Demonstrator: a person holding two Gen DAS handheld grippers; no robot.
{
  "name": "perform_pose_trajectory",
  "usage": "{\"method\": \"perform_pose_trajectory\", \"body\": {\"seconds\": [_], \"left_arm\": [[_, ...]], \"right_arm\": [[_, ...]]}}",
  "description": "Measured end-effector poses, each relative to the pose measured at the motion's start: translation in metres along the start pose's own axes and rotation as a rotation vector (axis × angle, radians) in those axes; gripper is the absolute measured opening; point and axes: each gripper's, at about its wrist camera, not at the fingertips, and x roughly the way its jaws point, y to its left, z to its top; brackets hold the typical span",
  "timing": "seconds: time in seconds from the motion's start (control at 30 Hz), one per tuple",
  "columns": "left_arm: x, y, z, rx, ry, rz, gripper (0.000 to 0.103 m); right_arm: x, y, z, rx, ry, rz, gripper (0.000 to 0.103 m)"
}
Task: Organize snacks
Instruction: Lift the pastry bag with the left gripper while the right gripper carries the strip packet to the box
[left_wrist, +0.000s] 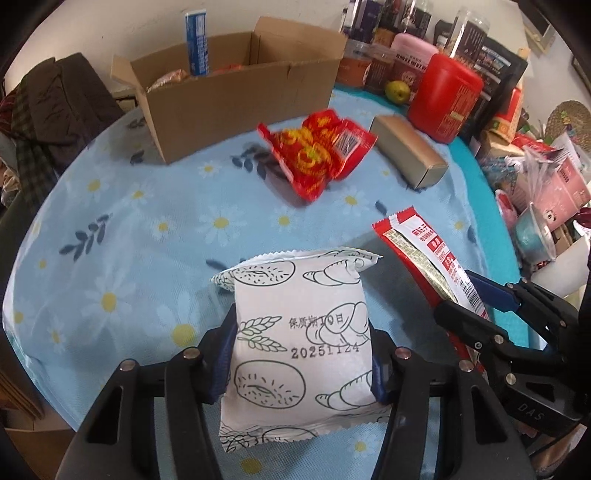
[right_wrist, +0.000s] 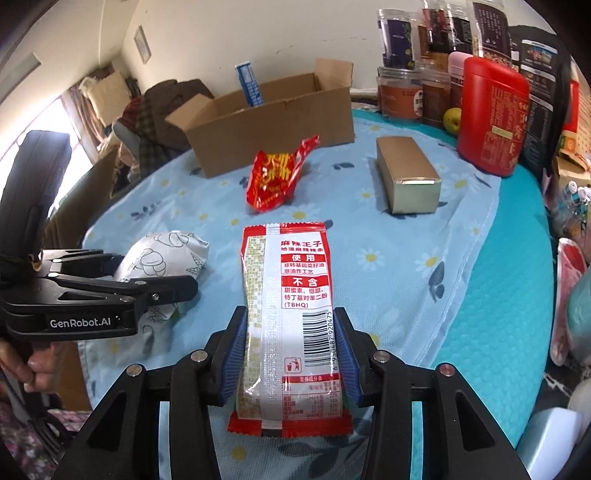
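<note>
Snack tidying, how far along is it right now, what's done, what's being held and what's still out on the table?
Done: the cardboard box already holds a few items, including a blue packet standing upright. In hand: the left gripper is clamped on the white bread packet, and the right gripper on the red spicy-strip packet. Left: the crumpled red snack bag and the gold box lie loose on the tablecloth.

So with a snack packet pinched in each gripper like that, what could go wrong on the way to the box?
1. The left gripper and right gripper are side by side, so they might bump when both head for the cardboard box.
2. The red strip packet is pinched only near its lower end and could flop or slip.
3. The crumpled red snack bag lies in front of the box and could be knocked.
</note>
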Motion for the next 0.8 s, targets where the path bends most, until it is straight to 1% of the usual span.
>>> {"method": "perform_pose_trajectory", "body": {"seconds": [0.13, 0.27, 0.43, 0.57, 0.8], "left_arm": [[-0.011, -0.004, 0.010, 0.028, -0.036, -0.006, 0.057], [-0.021, -0.008, 0.020, 0.046, -0.070, -0.030, 0.057], [-0.034, -0.012, 0.034, 0.057, -0.125, -0.057, 0.056], [-0.044, -0.017, 0.048, 0.067, -0.184, -0.068, 0.056], [-0.064, -0.021, 0.072, 0.088, -0.275, -0.082, 0.055]], "right_arm": [[-0.008, 0.003, 0.010, -0.008, -0.024, 0.005, 0.044], [-0.016, 0.003, 0.021, -0.002, -0.054, 0.041, 0.044], [-0.024, 0.003, 0.037, -0.002, -0.089, 0.054, 0.044], [-0.032, 0.004, 0.051, -0.003, -0.135, 0.077, 0.044], [-0.045, 0.008, 0.074, -0.022, -0.204, 0.067, 0.044]]}}
